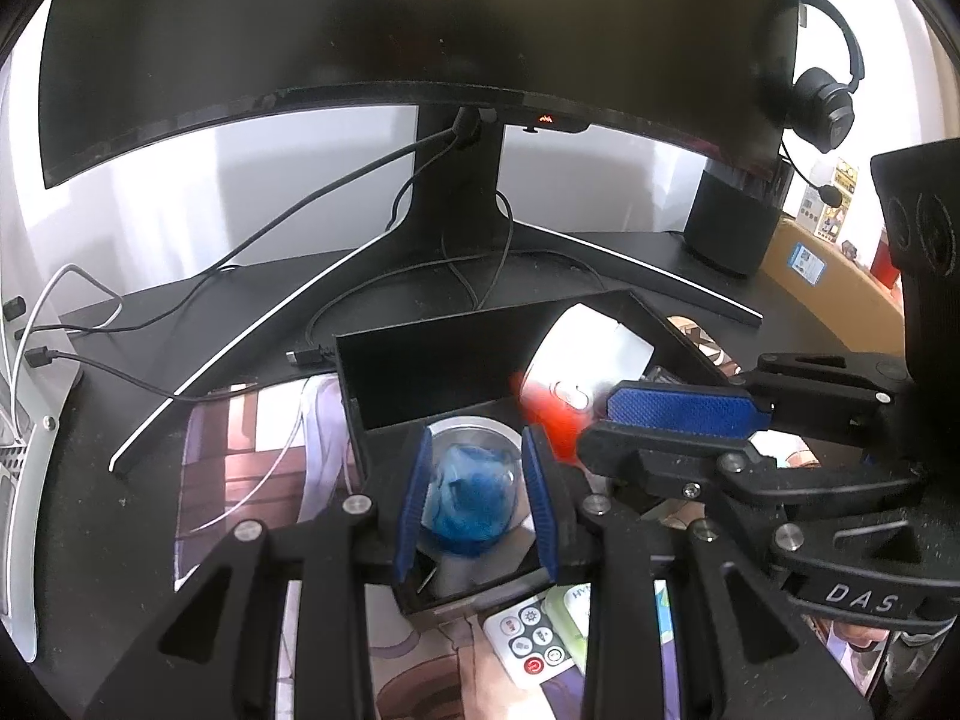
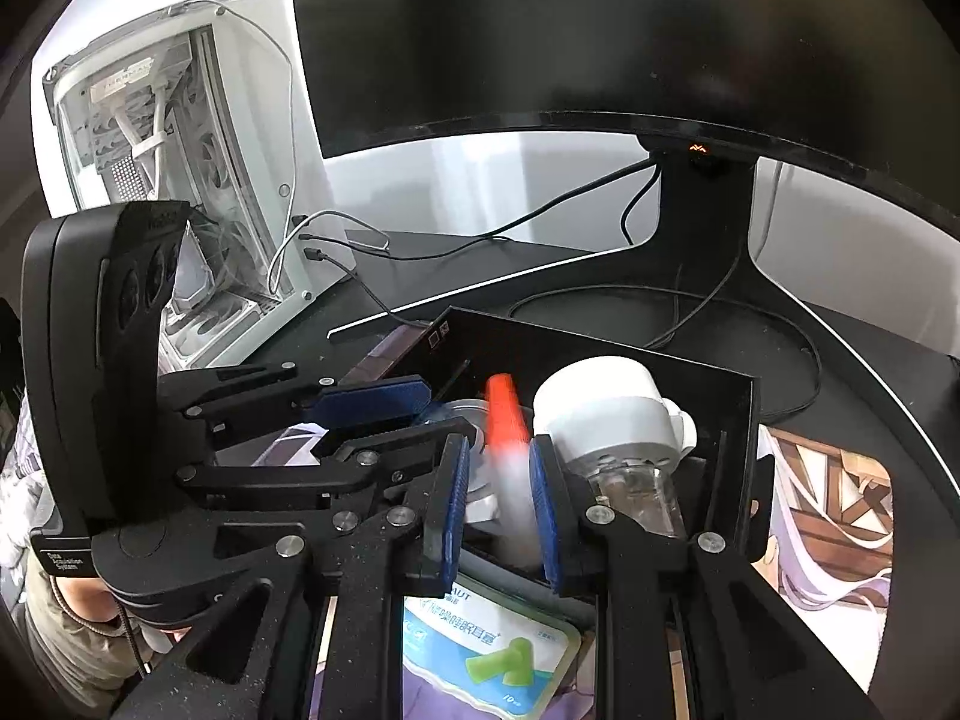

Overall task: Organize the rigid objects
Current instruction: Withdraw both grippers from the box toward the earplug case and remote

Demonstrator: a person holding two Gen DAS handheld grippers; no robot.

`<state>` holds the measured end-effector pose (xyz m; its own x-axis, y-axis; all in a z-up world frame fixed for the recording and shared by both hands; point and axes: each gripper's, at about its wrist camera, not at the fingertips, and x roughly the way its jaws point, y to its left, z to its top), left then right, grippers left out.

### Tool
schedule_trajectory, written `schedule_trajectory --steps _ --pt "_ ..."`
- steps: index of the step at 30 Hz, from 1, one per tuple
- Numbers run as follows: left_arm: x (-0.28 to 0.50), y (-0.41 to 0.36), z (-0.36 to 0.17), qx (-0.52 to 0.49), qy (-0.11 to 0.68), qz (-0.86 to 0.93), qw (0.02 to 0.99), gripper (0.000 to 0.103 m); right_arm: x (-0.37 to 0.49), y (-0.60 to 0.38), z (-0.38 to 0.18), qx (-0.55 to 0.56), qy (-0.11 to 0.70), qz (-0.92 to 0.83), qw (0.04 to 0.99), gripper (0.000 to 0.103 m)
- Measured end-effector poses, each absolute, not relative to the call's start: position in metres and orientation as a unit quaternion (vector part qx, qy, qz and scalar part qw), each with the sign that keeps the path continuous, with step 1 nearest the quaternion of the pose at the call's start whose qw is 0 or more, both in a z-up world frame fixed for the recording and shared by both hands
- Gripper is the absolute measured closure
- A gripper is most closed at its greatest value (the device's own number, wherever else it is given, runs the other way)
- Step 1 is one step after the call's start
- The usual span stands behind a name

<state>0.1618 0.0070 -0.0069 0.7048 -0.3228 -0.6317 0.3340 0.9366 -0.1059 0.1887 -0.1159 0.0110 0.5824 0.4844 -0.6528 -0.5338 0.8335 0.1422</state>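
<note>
Left wrist view: the left gripper (image 1: 474,495) clasps a clear round container of blue material (image 1: 471,495) over the near corner of a black box (image 1: 420,372) on the desk mat (image 1: 258,450). Right wrist view: the right gripper (image 2: 498,495) pinches a blurred red-capped bottle (image 2: 509,450) just above the same box, beside a white-capped clear jar (image 2: 612,420) lying inside, under the dark monitor (image 2: 600,30).
</note>
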Motion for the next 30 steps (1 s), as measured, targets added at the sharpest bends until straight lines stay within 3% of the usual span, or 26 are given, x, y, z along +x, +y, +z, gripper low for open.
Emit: schedule_trajectory --steps 7,11,19,21,24,30 --pt "0.160 0.007 -0.007 0.009 0.341 -0.177 0.923 0.071 0.186 -0.117 0.014 -0.036 0.353 0.288 0.890 0.082" --pt "0.156 0.008 -0.001 0.008 0.336 -0.178 0.925 0.062 0.183 -0.120 0.018 -0.030 0.350 0.291 0.890 0.082" --pt "0.127 0.010 0.029 0.018 0.310 -0.197 0.930 0.058 0.164 -0.127 0.038 -0.038 0.332 0.303 0.892 0.082" --pt "0.117 0.010 0.036 0.029 0.307 -0.197 0.931 0.054 0.156 -0.127 0.044 -0.048 0.328 0.312 0.890 0.077" --pt "0.104 0.010 0.041 0.059 0.312 -0.209 0.925 0.053 0.143 -0.126 0.052 -0.081 0.323 0.331 0.883 0.061" --pt "0.095 0.010 0.031 0.105 0.350 -0.243 0.898 0.051 0.131 -0.126 0.053 -0.122 0.339 0.366 0.858 0.052"
